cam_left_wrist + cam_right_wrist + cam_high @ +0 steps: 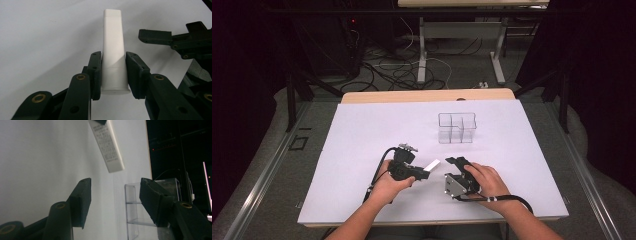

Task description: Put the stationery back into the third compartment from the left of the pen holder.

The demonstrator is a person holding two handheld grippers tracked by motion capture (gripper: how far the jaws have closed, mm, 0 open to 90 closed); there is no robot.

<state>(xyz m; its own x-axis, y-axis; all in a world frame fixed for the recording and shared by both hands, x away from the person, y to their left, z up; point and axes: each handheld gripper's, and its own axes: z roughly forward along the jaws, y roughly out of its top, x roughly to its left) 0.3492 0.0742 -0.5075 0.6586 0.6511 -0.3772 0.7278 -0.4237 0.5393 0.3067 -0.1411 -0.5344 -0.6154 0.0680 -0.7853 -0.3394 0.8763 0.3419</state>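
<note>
At centre frame the left gripper (113, 75) clamped the white squeeze tube (113, 50) near its cap end, light and soft-walled, while the right gripper (113, 202) stood open, empty.

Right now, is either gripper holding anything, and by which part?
The left gripper clamps the white tube near its cap end. The right gripper is open, holding nothing.
</note>
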